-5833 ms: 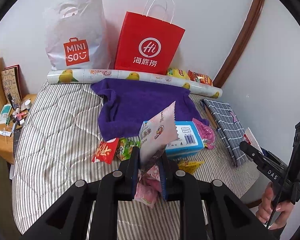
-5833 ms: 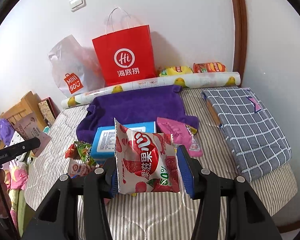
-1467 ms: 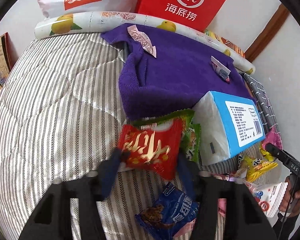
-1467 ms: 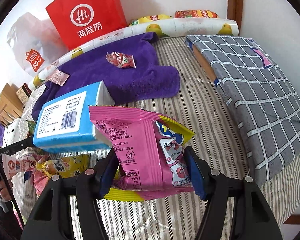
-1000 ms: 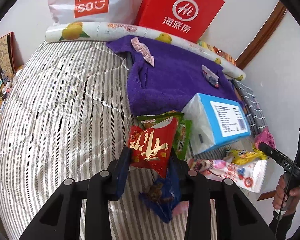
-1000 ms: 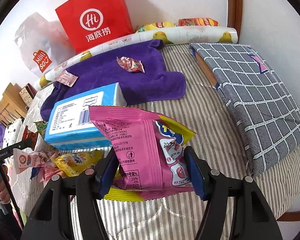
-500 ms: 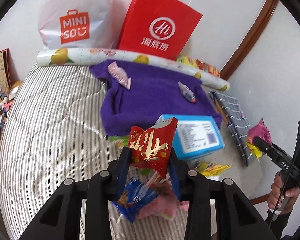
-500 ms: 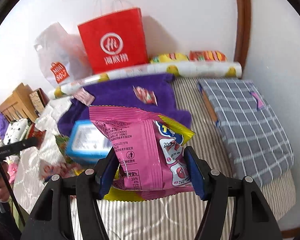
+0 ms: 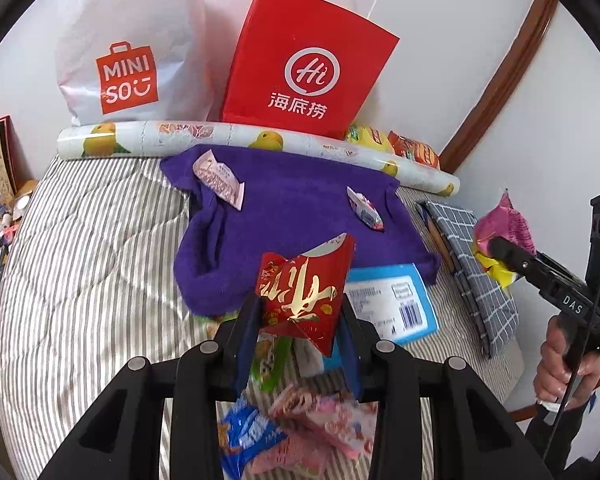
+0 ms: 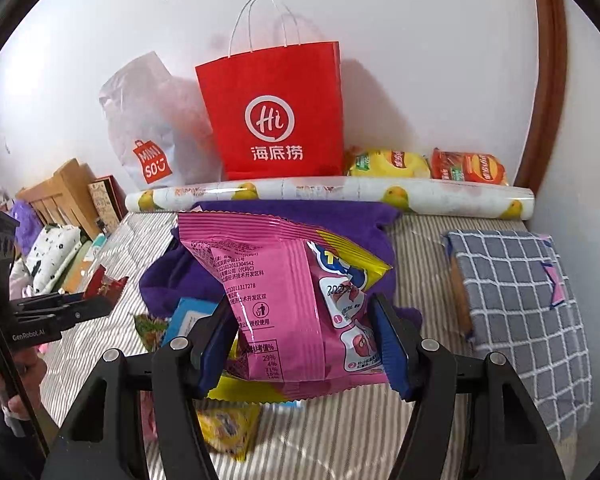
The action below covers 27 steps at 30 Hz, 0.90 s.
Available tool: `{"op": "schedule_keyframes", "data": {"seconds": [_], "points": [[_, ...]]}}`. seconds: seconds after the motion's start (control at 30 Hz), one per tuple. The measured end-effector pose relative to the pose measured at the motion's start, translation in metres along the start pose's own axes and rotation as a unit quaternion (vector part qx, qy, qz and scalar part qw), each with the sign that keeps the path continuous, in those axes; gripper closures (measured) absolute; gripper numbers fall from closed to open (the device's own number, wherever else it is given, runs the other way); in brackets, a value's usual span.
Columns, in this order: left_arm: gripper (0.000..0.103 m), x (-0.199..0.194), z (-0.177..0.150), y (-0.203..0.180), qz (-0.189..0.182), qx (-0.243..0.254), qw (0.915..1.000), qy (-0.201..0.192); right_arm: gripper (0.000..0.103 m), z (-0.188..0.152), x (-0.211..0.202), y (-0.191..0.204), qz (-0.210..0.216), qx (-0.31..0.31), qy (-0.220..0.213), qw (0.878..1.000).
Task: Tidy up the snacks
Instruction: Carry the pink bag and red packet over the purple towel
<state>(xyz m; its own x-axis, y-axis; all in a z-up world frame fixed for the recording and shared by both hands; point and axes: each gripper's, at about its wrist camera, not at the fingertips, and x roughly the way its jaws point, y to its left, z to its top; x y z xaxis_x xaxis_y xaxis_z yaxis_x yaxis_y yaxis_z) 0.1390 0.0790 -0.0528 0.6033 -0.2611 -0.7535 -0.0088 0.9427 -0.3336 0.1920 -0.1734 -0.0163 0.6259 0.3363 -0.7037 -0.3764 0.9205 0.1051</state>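
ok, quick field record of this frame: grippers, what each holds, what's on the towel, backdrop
left gripper: shut on red snack packet, lifted over the bed
right gripper: shut on pink snack bag
purple towel: two small wrapped snacks lie on it
blue tissue pack: on the towel's near edge
loose snacks: piled below the left gripper
backdrop: red paper bag, white Miniso bag, both against the wall

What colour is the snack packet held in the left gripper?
Red with gold lettering: the snack packet in the left gripper shows best in the left wrist view.
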Motion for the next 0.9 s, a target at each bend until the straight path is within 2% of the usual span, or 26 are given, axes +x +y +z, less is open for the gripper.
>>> {"op": "schedule_keyframes", "data": {"seconds": [0.27, 0.47, 0.7, 0.83, 0.9], "points": [[0.068, 0.026, 0.037, 0.009, 0.028, -0.006, 0.9995, -0.016, 0.039, 0.021, 0.046, -0.010, -0.011, 0.031, -0.009, 0.999], [0.068, 0.050, 0.059, 0.012, 0.038, -0.002, 0.9990, -0.024, 0.039, 0.034, 0.095, -0.021, -0.004, 0.051, 0.003, 0.999], [0.068, 0.086, 0.070, 0.026, 0.033, -0.014, 0.9992, -0.017, 0.039, 0.030, 0.137, -0.026, 0.013, 0.039, 0.021, 0.999], [0.068, 0.105, 0.070, 0.031, 0.036, -0.015, 0.9992, -0.011, 0.039, 0.023, 0.146, -0.030, 0.016, 0.042, 0.030, 0.999], [0.068, 0.113, 0.066, 0.034, 0.040, -0.018, 0.9990, -0.003, 0.039, 0.019, 0.144, -0.033, 0.034, 0.050, 0.032, 0.998]]}}
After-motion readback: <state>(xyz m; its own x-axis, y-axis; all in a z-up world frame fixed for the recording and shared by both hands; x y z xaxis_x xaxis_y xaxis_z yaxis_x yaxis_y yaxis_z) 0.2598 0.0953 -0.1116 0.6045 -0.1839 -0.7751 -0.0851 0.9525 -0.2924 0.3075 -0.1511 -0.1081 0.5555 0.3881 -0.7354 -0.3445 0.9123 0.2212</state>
